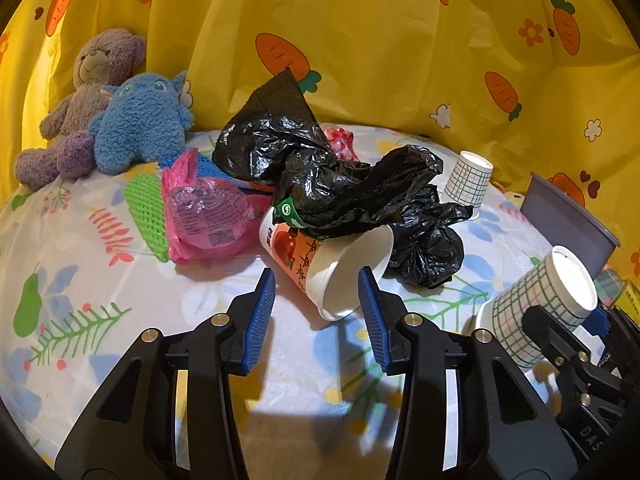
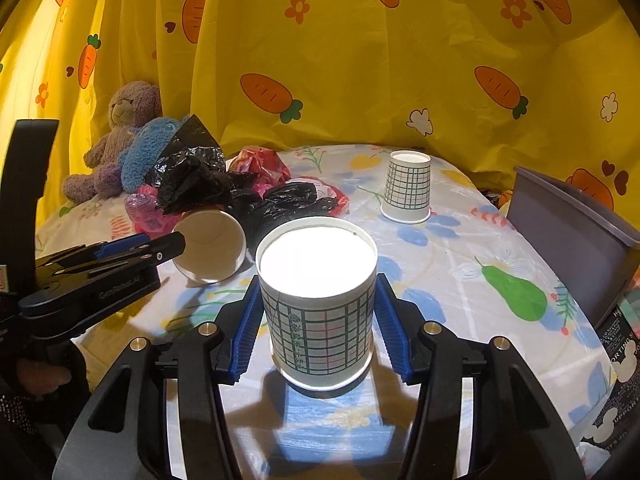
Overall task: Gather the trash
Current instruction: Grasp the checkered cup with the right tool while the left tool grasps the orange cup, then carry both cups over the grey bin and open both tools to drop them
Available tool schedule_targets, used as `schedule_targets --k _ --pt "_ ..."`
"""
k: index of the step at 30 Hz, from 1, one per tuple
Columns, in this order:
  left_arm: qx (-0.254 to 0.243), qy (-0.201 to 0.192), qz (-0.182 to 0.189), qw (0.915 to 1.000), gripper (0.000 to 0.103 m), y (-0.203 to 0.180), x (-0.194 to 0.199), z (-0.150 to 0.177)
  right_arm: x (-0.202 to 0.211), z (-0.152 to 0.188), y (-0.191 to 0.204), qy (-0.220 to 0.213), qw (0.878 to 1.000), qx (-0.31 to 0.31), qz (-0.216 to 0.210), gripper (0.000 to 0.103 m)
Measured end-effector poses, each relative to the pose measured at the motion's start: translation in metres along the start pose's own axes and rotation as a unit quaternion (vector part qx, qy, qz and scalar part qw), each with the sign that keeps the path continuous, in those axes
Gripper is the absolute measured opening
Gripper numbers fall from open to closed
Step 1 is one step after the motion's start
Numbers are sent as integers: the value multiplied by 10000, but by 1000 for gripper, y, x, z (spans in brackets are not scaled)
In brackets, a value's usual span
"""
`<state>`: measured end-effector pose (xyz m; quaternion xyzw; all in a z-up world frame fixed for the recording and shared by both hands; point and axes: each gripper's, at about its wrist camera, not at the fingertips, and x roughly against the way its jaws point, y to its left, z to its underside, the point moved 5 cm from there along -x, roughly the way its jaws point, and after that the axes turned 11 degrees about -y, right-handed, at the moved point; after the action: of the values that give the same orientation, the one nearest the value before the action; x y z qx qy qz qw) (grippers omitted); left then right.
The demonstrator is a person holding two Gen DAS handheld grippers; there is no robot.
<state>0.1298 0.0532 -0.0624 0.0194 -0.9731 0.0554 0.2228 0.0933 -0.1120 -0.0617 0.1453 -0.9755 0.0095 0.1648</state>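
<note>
The right claw (image 2: pixel 316 320) is clamped on an upside-down checked paper cup (image 2: pixel 318 300), axis vertical. Left claw (image 1: pixel 318 300) hangs unclenched just short of a tipped fruit-print cup (image 1: pixel 328 264), mouth facing it, its base buried under black bags (image 1: pixel 340 184).

Yellow curtain (image 2: pixel 360 80) printed with orange carrots; white tablecloth (image 2: pixel 460 280) with green pears and blue flowers. White cups (image 2: pixel 320 320) carry green grid lines. Crumpled bags (image 1: pixel 320 176) are glossy black, the bear (image 1: pixel 92 80) lilac.

Black bag (image 1: pixel 344 184) crowding tipped cup (image 1: pixel 332 264)
</note>
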Motion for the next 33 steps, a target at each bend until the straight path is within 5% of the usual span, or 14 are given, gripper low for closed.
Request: schedule_targets --k 4,12,22,33 --pt "208 345 106 9991 20 2 -14 3 6 0 -4 17 10000 -8 4 54" --pt "130 218 167 9995 2 0 -7 0 19 -3 -8 -96 9999 -78 33 54" --pt "149 -60 1023 9946 2 -35 43 7 36 -7 -31 -250 9992 -241 197 54" --pt "8 -496 1588 9861 2 -89 62 -30 56 -30 -73 -616 9956 -415 573 54"
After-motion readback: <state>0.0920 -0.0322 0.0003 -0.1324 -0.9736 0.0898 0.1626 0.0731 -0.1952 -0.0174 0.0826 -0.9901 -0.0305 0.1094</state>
